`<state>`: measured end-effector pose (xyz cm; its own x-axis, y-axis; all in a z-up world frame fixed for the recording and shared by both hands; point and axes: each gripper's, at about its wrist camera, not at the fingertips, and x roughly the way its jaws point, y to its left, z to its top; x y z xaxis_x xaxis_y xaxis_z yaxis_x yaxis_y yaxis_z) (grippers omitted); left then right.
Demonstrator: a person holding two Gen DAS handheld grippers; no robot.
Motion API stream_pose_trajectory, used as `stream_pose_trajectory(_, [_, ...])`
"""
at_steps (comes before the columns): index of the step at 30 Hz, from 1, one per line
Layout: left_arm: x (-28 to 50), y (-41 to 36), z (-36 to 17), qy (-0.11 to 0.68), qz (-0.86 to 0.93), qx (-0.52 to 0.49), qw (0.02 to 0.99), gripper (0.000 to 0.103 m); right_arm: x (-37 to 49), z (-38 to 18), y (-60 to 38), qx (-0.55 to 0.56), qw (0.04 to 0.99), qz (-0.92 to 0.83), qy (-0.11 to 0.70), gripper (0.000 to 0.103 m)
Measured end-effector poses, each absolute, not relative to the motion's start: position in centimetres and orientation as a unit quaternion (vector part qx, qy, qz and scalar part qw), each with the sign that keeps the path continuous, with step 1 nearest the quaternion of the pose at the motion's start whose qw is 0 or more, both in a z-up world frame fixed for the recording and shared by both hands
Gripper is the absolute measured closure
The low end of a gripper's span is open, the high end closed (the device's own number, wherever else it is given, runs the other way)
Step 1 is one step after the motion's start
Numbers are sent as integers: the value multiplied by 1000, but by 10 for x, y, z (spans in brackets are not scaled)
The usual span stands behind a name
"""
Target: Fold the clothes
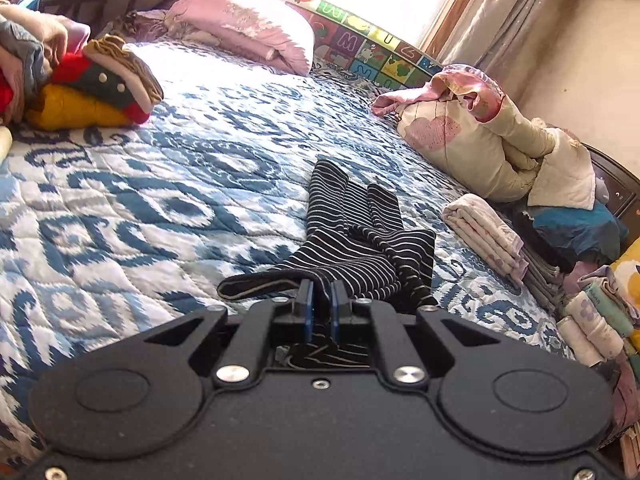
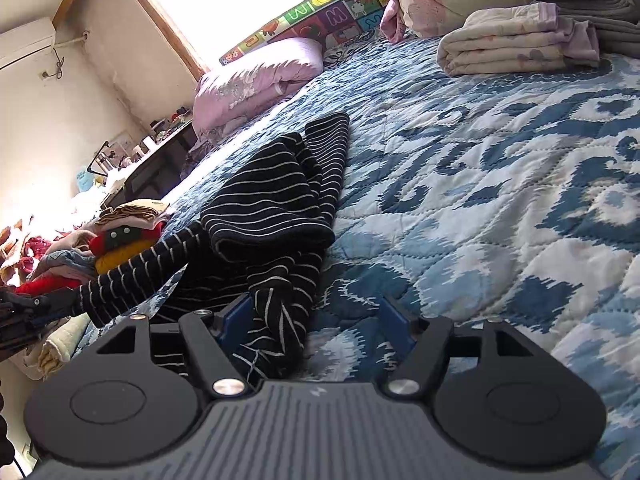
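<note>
Black striped garment (image 1: 348, 236) lying crumpled on the bed (image 1: 160, 200), over the blue and white quilt, roughly in the middle of the mattress. Left gripper (image 1: 322, 300) low at the near edge of the garment, blue fingers (image 1: 307, 304) pressed close together with a fold of the striped cloth pinched between them. One band of cloth stretched from this grip toward the left in the left wrist view.

Right gripper (image 2: 316, 320) also low over the quilt, fingers (image 2: 394, 320) spread wide apart. Twisted end of the same garment (image 2: 280, 216) hanging against the left finger only, not clamped. Rest of the cloth bunched in a heap beyond, with a narrower striped part reaching farther up the bed.

Heap of unfolded clothes (image 1: 80, 88) in red, yellow and beige at the far left side of the bed. Folded pale towel (image 1: 484, 232) near the right edge, touching a stack of grey folded items. Pink pillow (image 1: 248, 28) at the head of the bed, under the bright window. Cream bundle of bedding (image 1: 480, 144) beside the folded towel.
</note>
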<state>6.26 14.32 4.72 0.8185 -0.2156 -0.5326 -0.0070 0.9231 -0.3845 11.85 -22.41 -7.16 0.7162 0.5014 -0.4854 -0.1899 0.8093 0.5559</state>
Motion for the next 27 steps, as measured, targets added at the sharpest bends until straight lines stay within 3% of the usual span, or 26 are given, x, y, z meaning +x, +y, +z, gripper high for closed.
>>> stream_pose_trajectory(10, [72,199,78,291,-23,-46,955,103,117,-73,-221,229,897,195,325,32])
stream_pose_trajectory(16, [64,236,73,313,1,-78,947,103,117,-74,-219,223,898,195,326,31])
stream_pose_trajectory(18, [62,239,58,334,-6,-137,933,95,117,-73,-217,220,899,196,325,30])
stream_pose_trajectory(20, [62,235,35,346,-4,-217,913,59,115,-71,-216,216,903,195,315,31])
stream_pose_trajectory(21, [62,233,23,349,-2,-259,901,54,113,-68,-215,213,906,199,307,31])
stream_pose_trajectory(27, [63,216,-43,357,18,-492,794,53,99,-54,-200,152,926,225,261,32])
